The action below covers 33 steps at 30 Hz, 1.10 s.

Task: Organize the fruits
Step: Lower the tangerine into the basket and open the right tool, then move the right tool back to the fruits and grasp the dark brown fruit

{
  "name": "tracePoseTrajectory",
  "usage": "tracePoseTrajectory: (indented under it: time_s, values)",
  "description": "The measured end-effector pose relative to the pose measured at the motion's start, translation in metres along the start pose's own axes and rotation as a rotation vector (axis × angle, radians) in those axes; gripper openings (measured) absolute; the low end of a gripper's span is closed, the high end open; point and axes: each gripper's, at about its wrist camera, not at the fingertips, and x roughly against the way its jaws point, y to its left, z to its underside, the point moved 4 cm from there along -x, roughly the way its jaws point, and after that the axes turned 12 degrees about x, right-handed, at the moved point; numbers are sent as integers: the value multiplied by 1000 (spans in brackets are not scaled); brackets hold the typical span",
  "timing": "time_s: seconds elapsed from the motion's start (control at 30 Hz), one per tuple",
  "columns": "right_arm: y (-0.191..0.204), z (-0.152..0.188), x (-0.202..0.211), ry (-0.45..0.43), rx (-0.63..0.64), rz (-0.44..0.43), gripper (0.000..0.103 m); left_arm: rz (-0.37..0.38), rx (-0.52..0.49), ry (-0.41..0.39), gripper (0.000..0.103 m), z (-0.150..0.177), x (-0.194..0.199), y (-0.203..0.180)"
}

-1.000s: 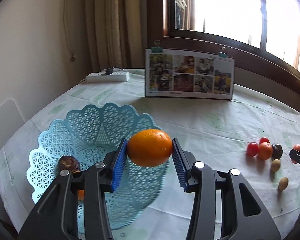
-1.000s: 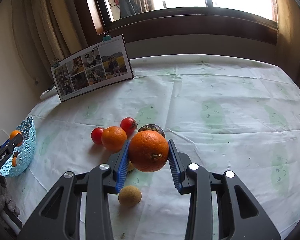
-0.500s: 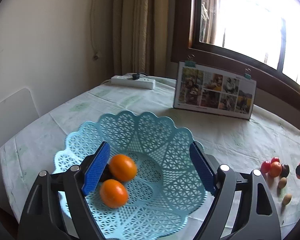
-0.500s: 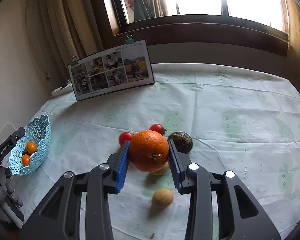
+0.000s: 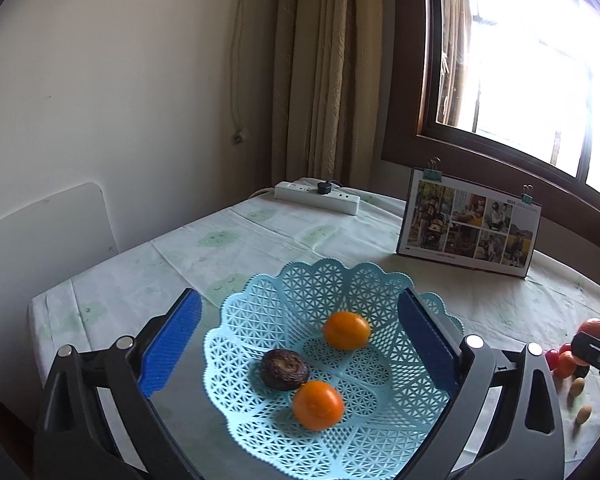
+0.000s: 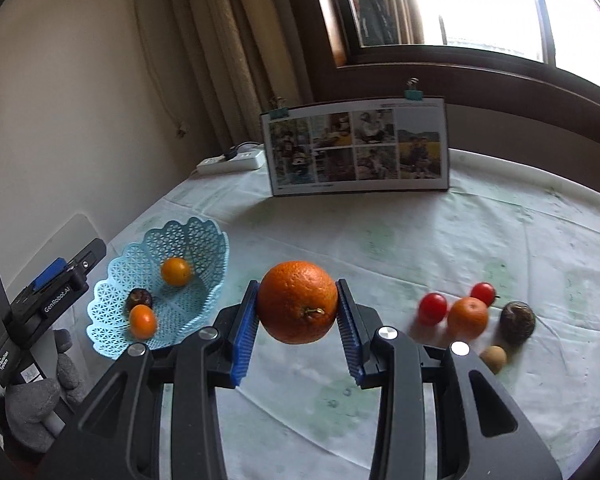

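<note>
The left gripper (image 5: 300, 344) hangs above the pale blue lattice plastic basket with a scalloped rim (image 5: 384, 280), its blue-padded jaws spread wide and holding nothing. Inside the basket lie two small smooth oranges, one toward the far side (image 5: 346, 330) and one nearer (image 5: 318, 405), with a dark wrinkled round fruit (image 5: 284, 369) touching the nearer one. The right gripper (image 6: 298, 320) is off to the basket's right, its ribbed blue pads pressed against both sides of a large dimpled orange with a brown stem scar (image 6: 298, 302), which it holds clear of the pale green-patterned tablecloth (image 6: 380, 248). On the cloth further right sits a loose cluster: two red cherry tomatoes (image 6: 433, 309), a small orange (image 6: 467, 317) between them, a dark mottled round fruit (image 6: 518, 320) just beside it, and a small tan fruit (image 6: 493, 358) in front, though motion blur there leaves their exact contact uncertain. At the back of the table a board of photographs held with binder clips (image 6: 358, 148) stands upright below the dark wooden window frame, and a white power strip (image 6: 232, 162) lies to its left near the beige curtain. A grey-gloved hand (image 6: 32, 404) grips the left tool's handle.
</note>
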Motion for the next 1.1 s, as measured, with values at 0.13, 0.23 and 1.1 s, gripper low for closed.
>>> tracePoseTrajectory:
  time_s: [0.13, 0.23, 1.1]
  values:
    - [35, -5, -16, 17, 45, -56, 38, -12, 14, 4, 100, -1, -1, 12]
    - [57, -7, -27, 31, 72, -90, 38, -18, 28, 12, 100, 0, -3, 19]
    - [51, -8, -33, 21, 49, -52, 47, 17, 15, 11, 100, -1, 3, 11]
